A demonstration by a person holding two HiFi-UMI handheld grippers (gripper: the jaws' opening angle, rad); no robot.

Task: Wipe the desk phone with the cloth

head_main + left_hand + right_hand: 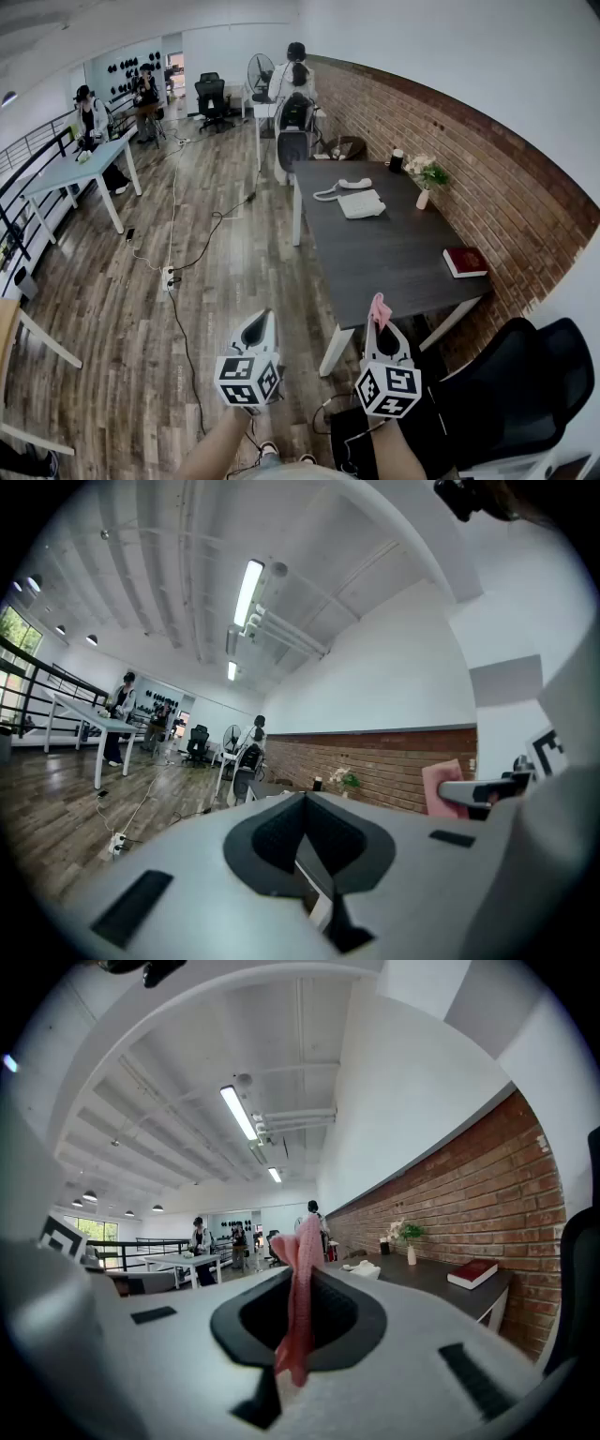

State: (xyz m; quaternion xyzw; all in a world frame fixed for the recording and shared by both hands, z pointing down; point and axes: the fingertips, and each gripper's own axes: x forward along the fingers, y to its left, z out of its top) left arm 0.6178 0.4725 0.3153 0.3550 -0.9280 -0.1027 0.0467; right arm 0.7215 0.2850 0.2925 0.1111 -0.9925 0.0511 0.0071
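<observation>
The right tool is gripping a thin, crumpled pink cloth between its jaws, while the left tool is sitting clenched on nothing. The white desk phone is lying toward the dark table's far end, its handset resting off beside it.

White desk phone lies far left on the dark desk; pink cloth stands pinched in the right gripper.

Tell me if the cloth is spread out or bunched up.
Bunched up. The pink cloth shows as a narrow crumpled strip pinched between the jaws of the right gripper, with none of it laid flat.
</observation>
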